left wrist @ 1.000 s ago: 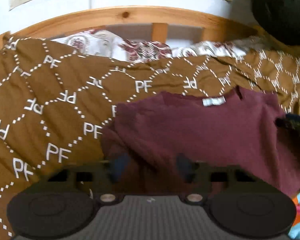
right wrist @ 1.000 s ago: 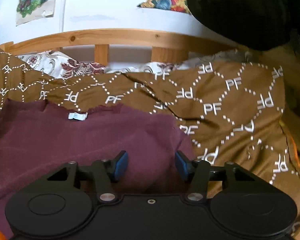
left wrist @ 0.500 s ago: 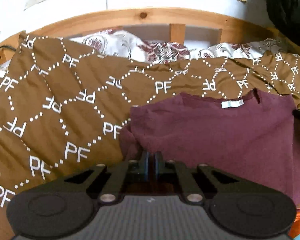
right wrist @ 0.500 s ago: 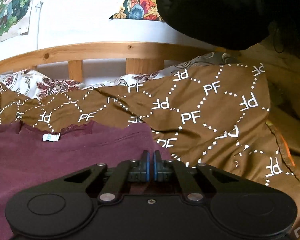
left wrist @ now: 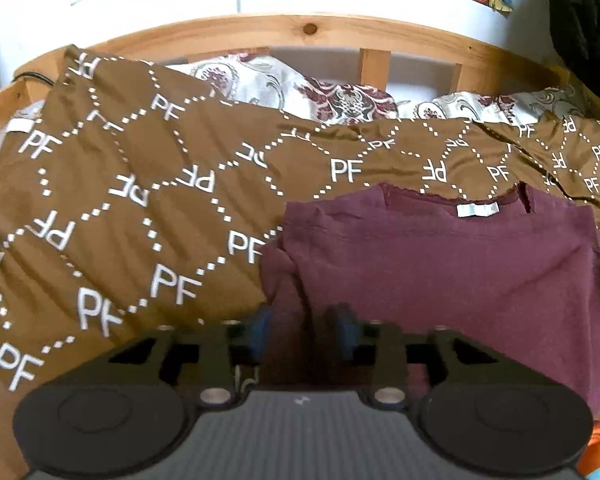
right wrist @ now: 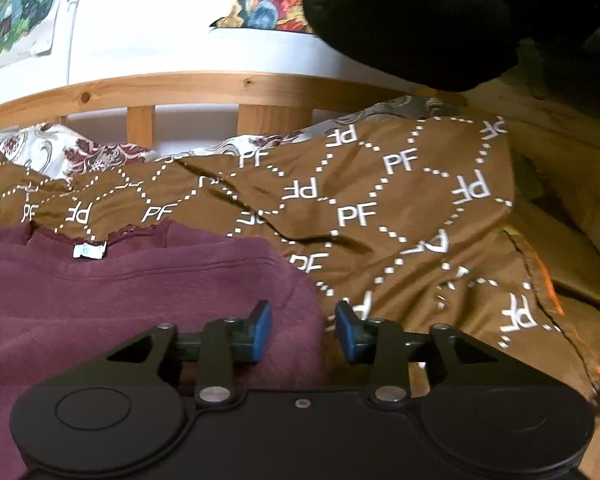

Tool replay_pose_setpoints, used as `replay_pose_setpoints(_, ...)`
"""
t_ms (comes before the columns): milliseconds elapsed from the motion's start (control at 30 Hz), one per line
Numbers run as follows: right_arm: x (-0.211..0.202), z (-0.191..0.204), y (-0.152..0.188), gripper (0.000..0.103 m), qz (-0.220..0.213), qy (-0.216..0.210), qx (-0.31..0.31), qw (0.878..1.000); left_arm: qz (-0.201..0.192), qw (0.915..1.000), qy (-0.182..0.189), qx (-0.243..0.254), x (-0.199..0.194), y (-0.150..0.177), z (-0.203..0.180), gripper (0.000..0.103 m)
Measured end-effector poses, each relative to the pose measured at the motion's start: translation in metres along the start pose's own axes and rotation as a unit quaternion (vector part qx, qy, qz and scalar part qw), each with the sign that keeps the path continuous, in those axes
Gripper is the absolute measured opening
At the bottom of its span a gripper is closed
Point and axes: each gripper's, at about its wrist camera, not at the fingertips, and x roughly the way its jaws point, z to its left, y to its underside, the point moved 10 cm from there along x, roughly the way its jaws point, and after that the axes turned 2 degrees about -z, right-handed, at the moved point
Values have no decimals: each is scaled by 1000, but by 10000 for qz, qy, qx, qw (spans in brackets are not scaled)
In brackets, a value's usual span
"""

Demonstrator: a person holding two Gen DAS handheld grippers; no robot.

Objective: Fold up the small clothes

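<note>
Lying flat on the brown PF-print bedspread [left wrist: 112, 208], the maroon top [left wrist: 440, 276] is the landmark; its white neck label [left wrist: 477, 209] sits at its far edge, toward the wooden headboard [left wrist: 300, 30]. Left gripper [left wrist: 302, 330] is at the top's near left corner, jaws opening, about half spread; blue pads [left wrist: 259, 332] straddle a raised fold of the maroon cloth, with fabric between them, but no pad is visibly pressing on it, so nothing gripped. In the left wrist view the top fills the area ahead and right of the claw, bedspread to its left. Right gripper [right wrist: 302, 330] is at the top's near right edge, jaws also opening, roughly half spread; one pad [right wrist: 260, 330] sits over maroon cloth [right wrist: 140, 300], the other over bedspread [right wrist: 420, 220], and the top's edge runs through the gap. No contact seen there either, cloth lies loose beneath. In the right wrist view the top extends ahead and left of the claw, label [right wrist: 89, 251] far left near the scalloped neckline. Floral pillowcase [left wrist: 332, 96] lies beyond the top, between bedspread and headboard. Colourful posters [right wrist: 20, 8] on the white wall above the headboard. Dark bulky object [right wrist: 440, 12] up and right of the top, can't tell what it is.
</note>
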Motion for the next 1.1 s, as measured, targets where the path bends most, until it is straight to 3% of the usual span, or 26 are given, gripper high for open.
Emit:
replay_pose_setpoints(33, -4, -2, 0, 56, -6, 14, 44, 10000, -22, 10000, -32, -41, -3, 0, 1, 69)
replay_pose_setpoints(67, -10, -3, 0, 64, -37, 18, 102, 9999, -42, 9999, -35, -91, -6, 1, 3, 73)
replay_pose_setpoints(133, -21, -4, -2, 72, -103, -5, 190, 9998, -65, 9997, 70, -226, -14, 3, 3, 84)
replay_pose_setpoints(300, -55, 2, -7, 100, -305, -63, 229, 9993, -21, 9969, 258, -750, -33, 13, 4, 98)
replay_pose_setpoints(567, -108, 17, 8, 102, -167, -288, 463, 9984, -115, 9939, 212, -1072, -69, 34, 9, 102)
replay_pose_setpoints(833, -155, 27, 29, 102, -23, -414, 890, 9952, -284, 9970, 138, -702, -96, 52, -7, 102)
replay_pose_setpoints(1100, -170, 30, 36, 102, -21, -193, 855, 9961, -45, 9994, -17, -355, -91, 67, -18, 102)
